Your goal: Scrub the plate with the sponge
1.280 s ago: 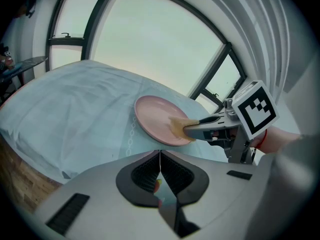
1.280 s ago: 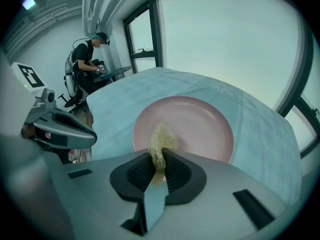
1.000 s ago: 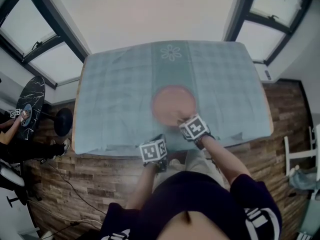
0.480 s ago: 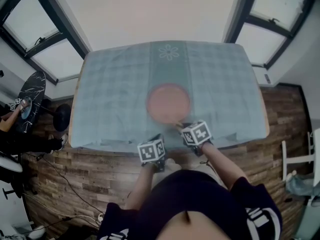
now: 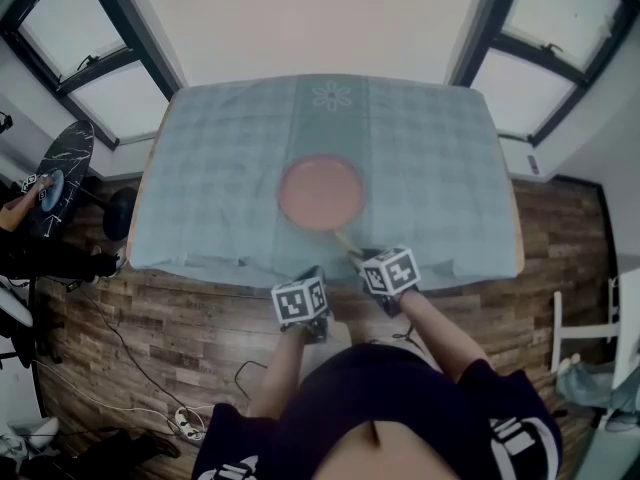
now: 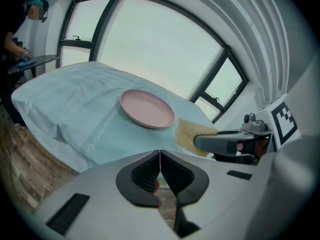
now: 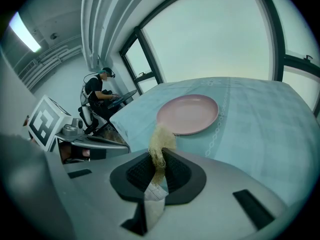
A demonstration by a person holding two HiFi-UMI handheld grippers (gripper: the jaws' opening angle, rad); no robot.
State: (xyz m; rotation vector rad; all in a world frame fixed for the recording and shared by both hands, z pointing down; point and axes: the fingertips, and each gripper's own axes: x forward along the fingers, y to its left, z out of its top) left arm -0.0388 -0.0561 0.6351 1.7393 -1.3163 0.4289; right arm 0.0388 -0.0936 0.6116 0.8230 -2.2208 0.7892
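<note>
A pink plate lies in the middle of the table on a pale blue-green cloth; it also shows in the left gripper view and the right gripper view. My right gripper hovers near the table's front edge, shut on a tan fibrous sponge that sticks out toward the plate. The sponge reaches almost to the plate's near rim. My left gripper hangs off the front edge, jaws pressed together with nothing in them.
The cloth hangs over the table's front edge. Wood floor with cables lies below. A person sits at a small dark table to the left. Windows flank the table.
Both grippers have drawn back toward me from the plate; the right gripper with the sponge no longer overlaps the plate's near rim. The view has shifted, so the table sits higher.
</note>
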